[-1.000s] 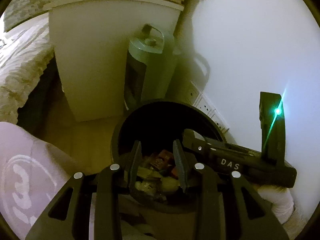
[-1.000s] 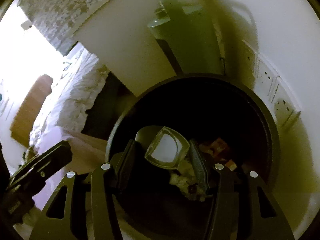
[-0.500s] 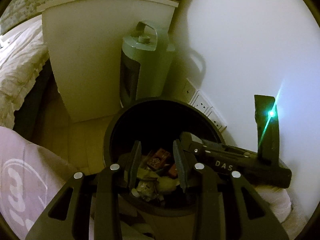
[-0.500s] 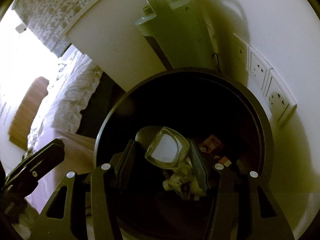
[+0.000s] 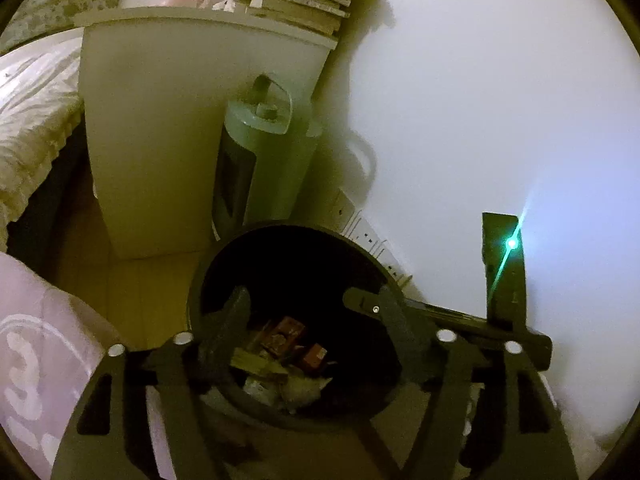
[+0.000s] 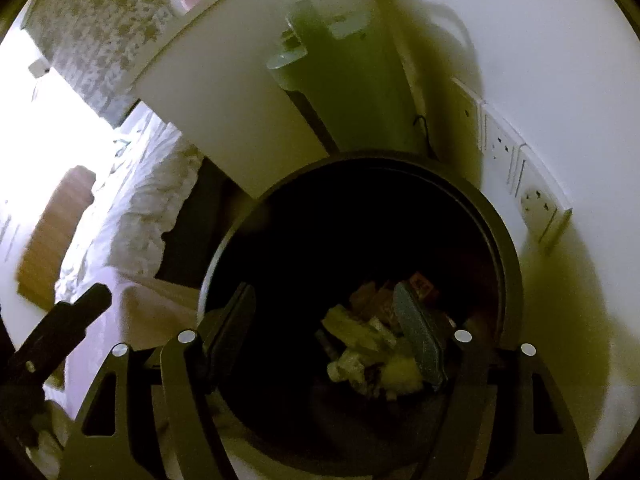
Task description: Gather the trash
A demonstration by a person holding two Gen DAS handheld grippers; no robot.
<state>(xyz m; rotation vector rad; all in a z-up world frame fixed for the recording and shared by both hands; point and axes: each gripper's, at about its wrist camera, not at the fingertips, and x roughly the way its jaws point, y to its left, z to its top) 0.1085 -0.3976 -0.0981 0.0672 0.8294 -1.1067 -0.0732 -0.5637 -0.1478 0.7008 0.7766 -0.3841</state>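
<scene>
A round black trash bin (image 5: 208,280) stands on the floor by the wall, and both grippers hang over its mouth. Wrappers and crumpled paper (image 5: 280,344) lie at its bottom. My left gripper (image 5: 310,320) is above the near rim, its jaws opening wide with nothing pressed between them. In the right wrist view, my right gripper (image 6: 326,332) is also opening over the bin (image 6: 508,280), with only the trash pile (image 6: 372,344) far below its fingers. Each gripper shows in the other's view: the right one (image 5: 500,320) with a green light, the left one (image 6: 60,332) at lower left.
A white bedside cabinet (image 5: 160,140) with stacked books (image 5: 296,0) stands behind the bin. A pale green tower appliance (image 5: 256,168) sits against it. Wall sockets (image 6: 500,144) are on the white wall to the right. A bed (image 5: 28,112) lies left, and a pink garment (image 5: 36,352) is close by.
The right jaws have spread and the clear plastic cup they held is gone from between them. The left jaws have spread too, and the left view has pulled up from the bin.
</scene>
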